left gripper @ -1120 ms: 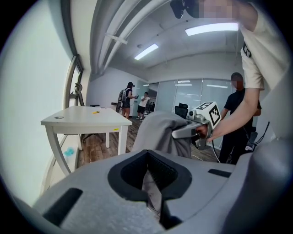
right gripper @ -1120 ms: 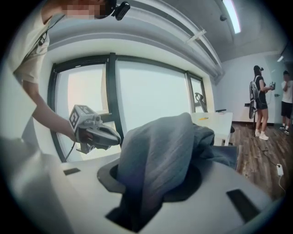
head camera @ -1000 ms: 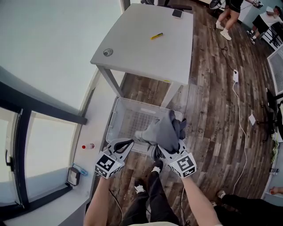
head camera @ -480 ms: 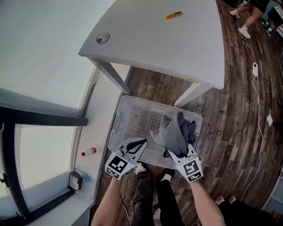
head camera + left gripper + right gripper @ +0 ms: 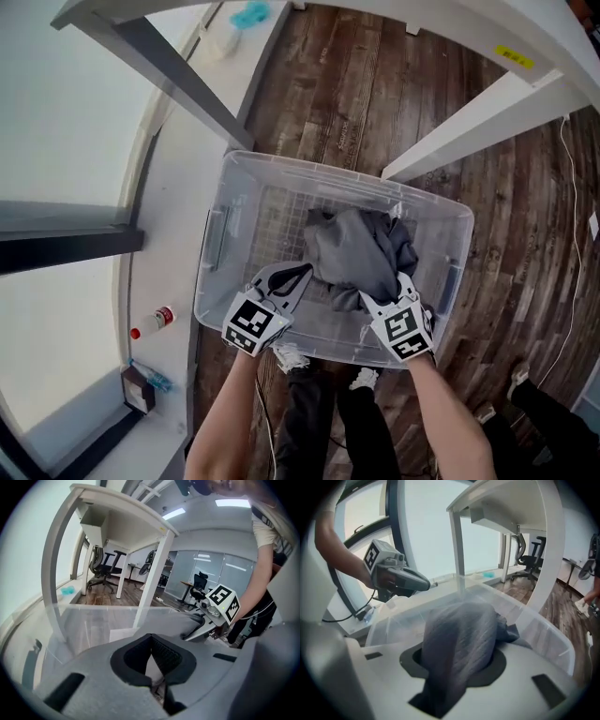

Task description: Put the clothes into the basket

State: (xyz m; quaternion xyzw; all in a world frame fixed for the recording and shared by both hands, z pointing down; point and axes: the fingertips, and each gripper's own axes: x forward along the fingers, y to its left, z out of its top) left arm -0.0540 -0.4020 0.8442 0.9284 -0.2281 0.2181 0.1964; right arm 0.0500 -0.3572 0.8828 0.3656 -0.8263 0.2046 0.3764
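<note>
Two table legs [image 5: 466,120] stand just behind clear basket [image 5: 281,161] on wood floor [image 5: 347,84], window ledge [image 5: 164,234] alongside its left wall; one red-capped bottle [image 5: 153,322] on ledge; one white cable [image 5: 570,225] on floor at right; one grey clothes bundle [image 5: 356,253] within basket rim, pinched by right gripper [image 5: 384,292], contact with bottom unclear; left gripper [image 5: 302,272] over near rim, tongs pressed together, nothing between; one yellow sticker [image 5: 513,56] on table edge, print unreadable.

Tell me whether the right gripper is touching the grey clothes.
Touching. The right gripper view shows the grey clothes clamped between the fingers of the right gripper.
</note>
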